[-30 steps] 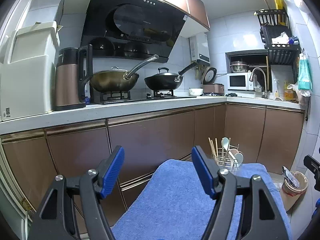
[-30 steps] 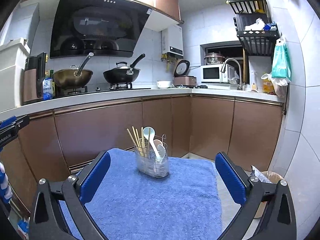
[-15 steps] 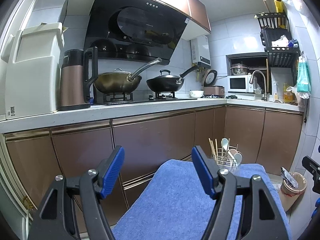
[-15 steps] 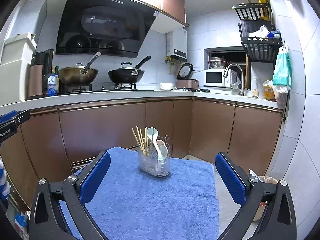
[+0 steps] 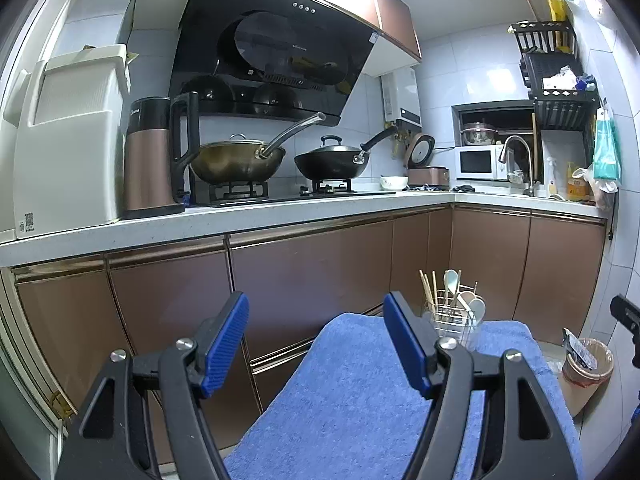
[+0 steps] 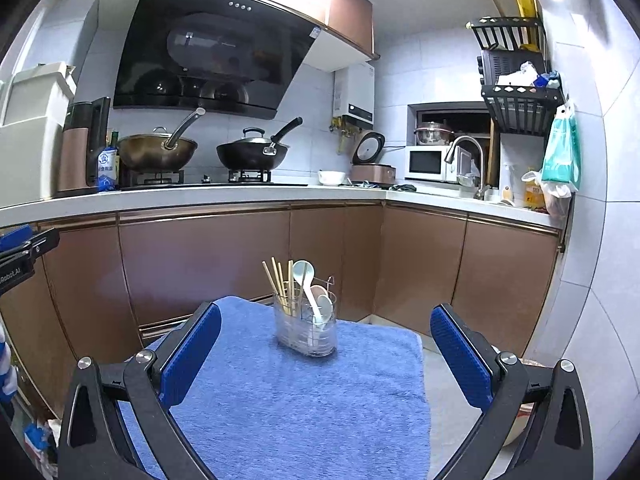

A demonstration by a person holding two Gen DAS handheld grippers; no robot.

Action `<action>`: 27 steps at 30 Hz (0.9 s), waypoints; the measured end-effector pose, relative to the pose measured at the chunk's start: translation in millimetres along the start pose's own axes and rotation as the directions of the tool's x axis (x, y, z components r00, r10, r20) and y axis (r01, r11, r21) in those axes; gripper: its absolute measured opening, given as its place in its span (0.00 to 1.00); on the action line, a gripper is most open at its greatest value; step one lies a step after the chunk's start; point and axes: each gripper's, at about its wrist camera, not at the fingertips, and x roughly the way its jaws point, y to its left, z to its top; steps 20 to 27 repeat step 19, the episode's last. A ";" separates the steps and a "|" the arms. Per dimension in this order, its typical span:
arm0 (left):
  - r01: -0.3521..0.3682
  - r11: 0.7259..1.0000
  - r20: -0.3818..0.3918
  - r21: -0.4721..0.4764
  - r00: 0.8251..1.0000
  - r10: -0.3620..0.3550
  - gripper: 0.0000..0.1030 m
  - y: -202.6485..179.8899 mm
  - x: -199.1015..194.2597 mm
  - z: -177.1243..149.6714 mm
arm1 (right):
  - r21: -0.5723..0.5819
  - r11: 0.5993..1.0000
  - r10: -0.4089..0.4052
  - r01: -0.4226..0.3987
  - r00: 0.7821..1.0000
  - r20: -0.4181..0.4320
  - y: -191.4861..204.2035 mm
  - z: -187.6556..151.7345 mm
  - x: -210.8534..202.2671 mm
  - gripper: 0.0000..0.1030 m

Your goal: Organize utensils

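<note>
Blue-towelled counter [image 6: 288,396]: clear wire-framed utensil holder [image 6: 306,330] with chopsticks [image 6: 280,284] and spoons [image 6: 314,294] stands ahead of both spread, empty tools, right tool [image 6: 326,354], left tool [image 5: 316,344]. Nothing lies loose.

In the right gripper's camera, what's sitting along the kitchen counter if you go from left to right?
Kettle → brown wok → black wok → white bowl → rice cooker → microwave → tap.
</note>
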 end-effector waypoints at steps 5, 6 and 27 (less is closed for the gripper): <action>-0.001 1.000 -0.010 -0.001 1.000 0.001 0.66 4.1 2.0 -1.8 | -0.012 0.999 -0.048 0.048 0.999 0.003 0.1 4.2 -5.1 1.00; -0.002 1.000 -0.012 -0.001 1.000 0.002 0.66 4.3 1.7 -2.2 | -0.014 0.998 -0.059 0.059 0.998 0.003 -0.2 4.7 -6.2 1.00; 0.009 1.000 -0.054 0.005 0.999 -0.008 0.66 2.7 7.3 -5.7 | -0.011 0.995 -0.098 0.098 0.995 -0.010 -5.8 4.2 -6.8 1.00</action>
